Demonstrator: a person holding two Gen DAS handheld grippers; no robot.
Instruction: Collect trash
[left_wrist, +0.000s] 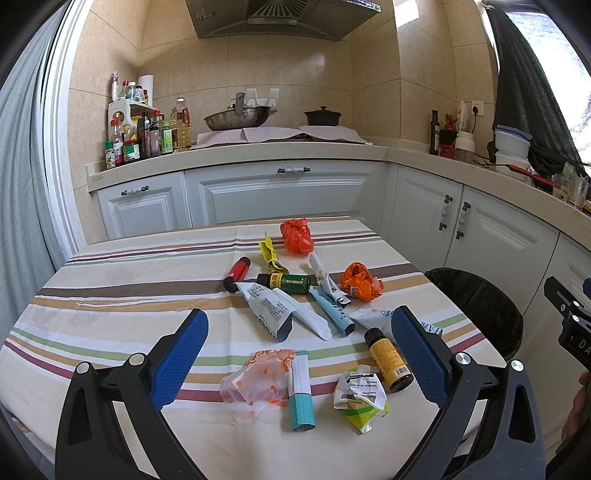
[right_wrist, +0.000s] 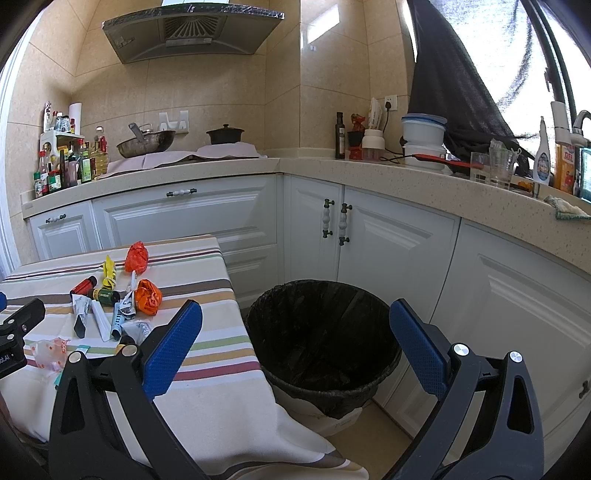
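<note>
Left gripper (left_wrist: 299, 354) jaws wide apart, empty, above the near trash: tube (left_wrist: 301, 391) between them, long axis pointing away. Right gripper (right_wrist: 295, 347) jaws spread, empty, over bin (right_wrist: 321, 332) beside desk (right_wrist: 207, 332). Left nearer.

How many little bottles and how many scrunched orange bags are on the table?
Bottles: 3 (red bottle, green bottle, yellow bottle)
Orange bags: 2 (far bag, near bag)
Total: 5
</note>
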